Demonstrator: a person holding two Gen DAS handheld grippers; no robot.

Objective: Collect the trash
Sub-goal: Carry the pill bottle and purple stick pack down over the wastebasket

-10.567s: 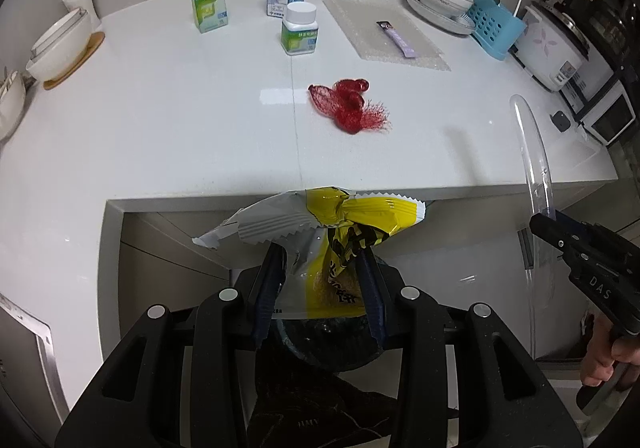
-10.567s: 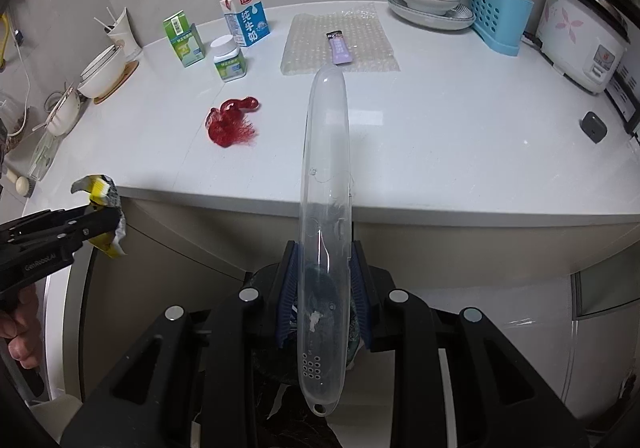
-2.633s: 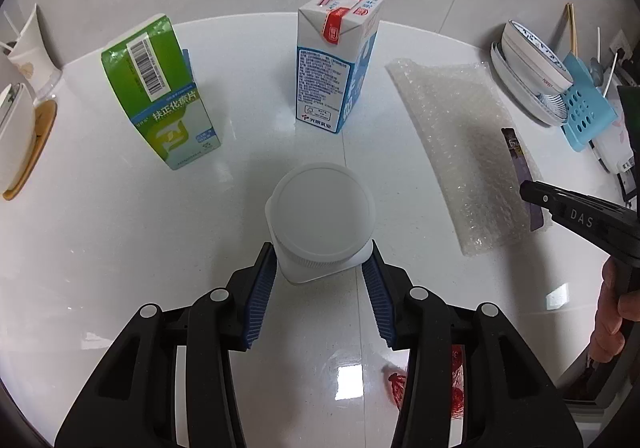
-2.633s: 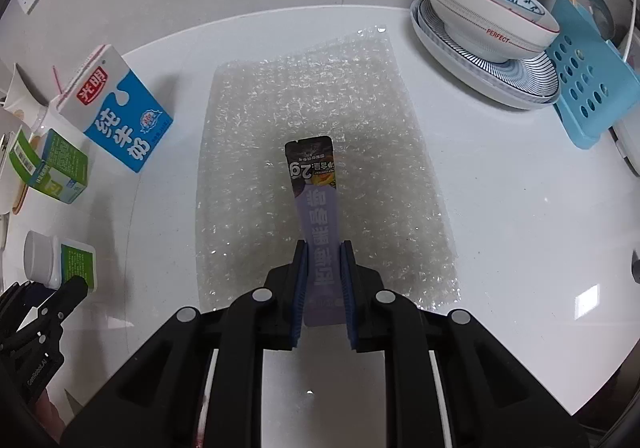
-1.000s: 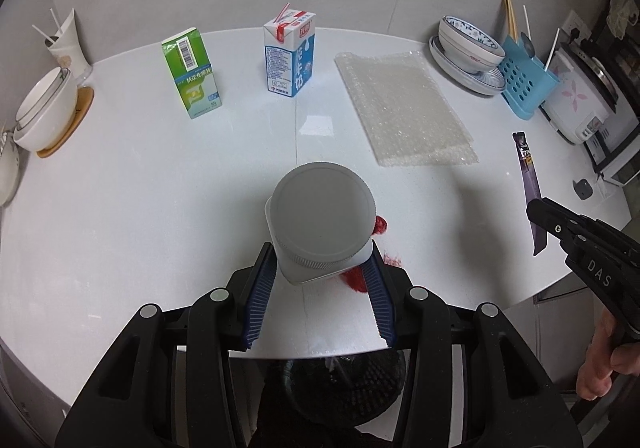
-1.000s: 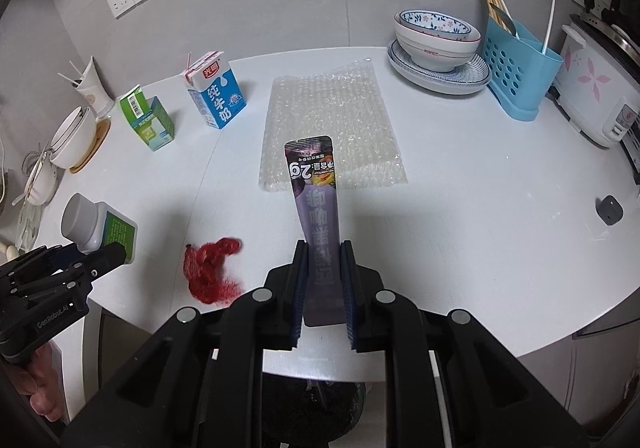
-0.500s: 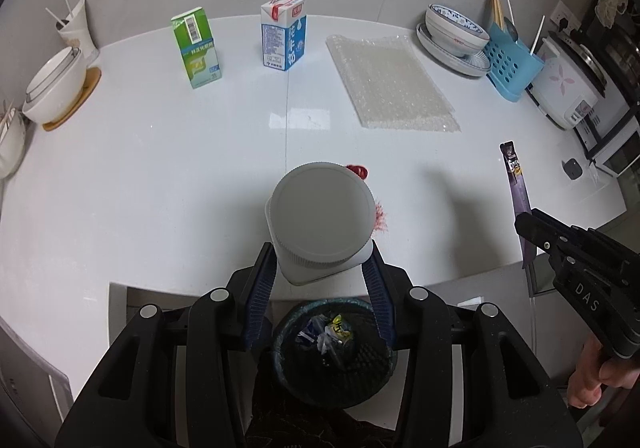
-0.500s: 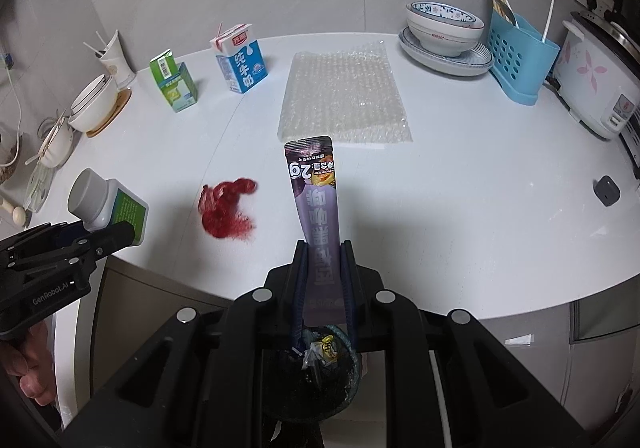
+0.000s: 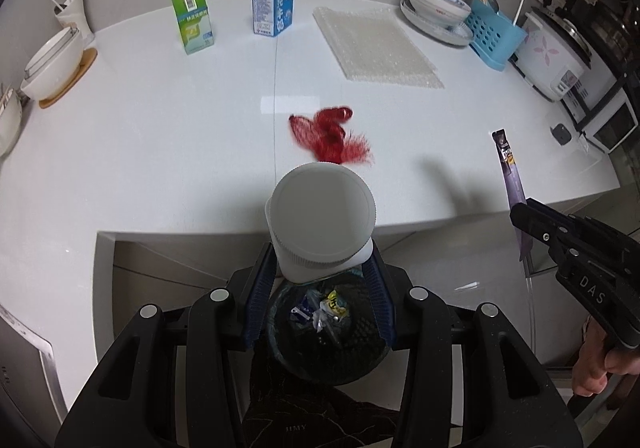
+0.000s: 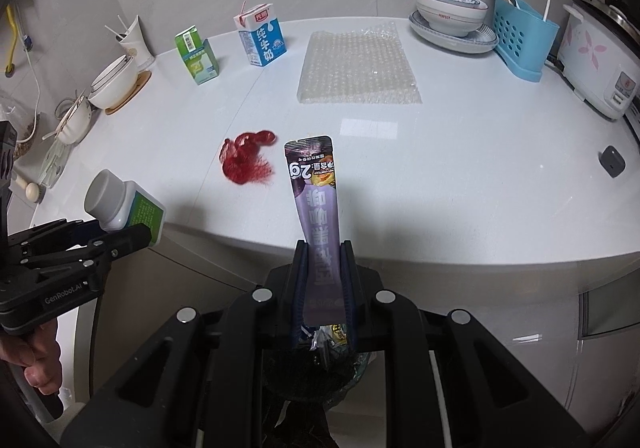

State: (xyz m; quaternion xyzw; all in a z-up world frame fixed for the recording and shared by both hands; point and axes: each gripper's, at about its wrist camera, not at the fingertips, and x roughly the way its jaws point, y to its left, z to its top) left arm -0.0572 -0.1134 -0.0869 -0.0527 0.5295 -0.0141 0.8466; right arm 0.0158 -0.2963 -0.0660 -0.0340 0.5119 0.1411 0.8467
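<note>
My left gripper (image 9: pixel 320 280) is shut on a white pill bottle (image 9: pixel 322 217) with a green label, held above a dark trash bin (image 9: pixel 332 344) that holds wrappers. The bottle also shows in the right wrist view (image 10: pixel 124 207). My right gripper (image 10: pixel 323 288) is shut on a purple sachet (image 10: pixel 318 199), held over the same bin (image 10: pixel 320 364) just off the counter's front edge. The sachet also shows in the left wrist view (image 9: pixel 510 175). A red mesh net (image 9: pixel 330 133) lies on the white counter (image 9: pixel 160 127).
At the back of the counter stand a green carton (image 9: pixel 192 21), a blue milk carton (image 9: pixel 274 5) and a bubble wrap sheet (image 9: pixel 376 43). Bowls (image 9: pixel 438 7), a blue utensil holder (image 9: pixel 496 33) and a rice cooker (image 9: pixel 554 55) are at the right; bowls (image 9: pixel 52 59) at the left.
Both grippers have pulled back from the counter with the bottle and the sachet, and now hang over the trash bin below the counter edge.
</note>
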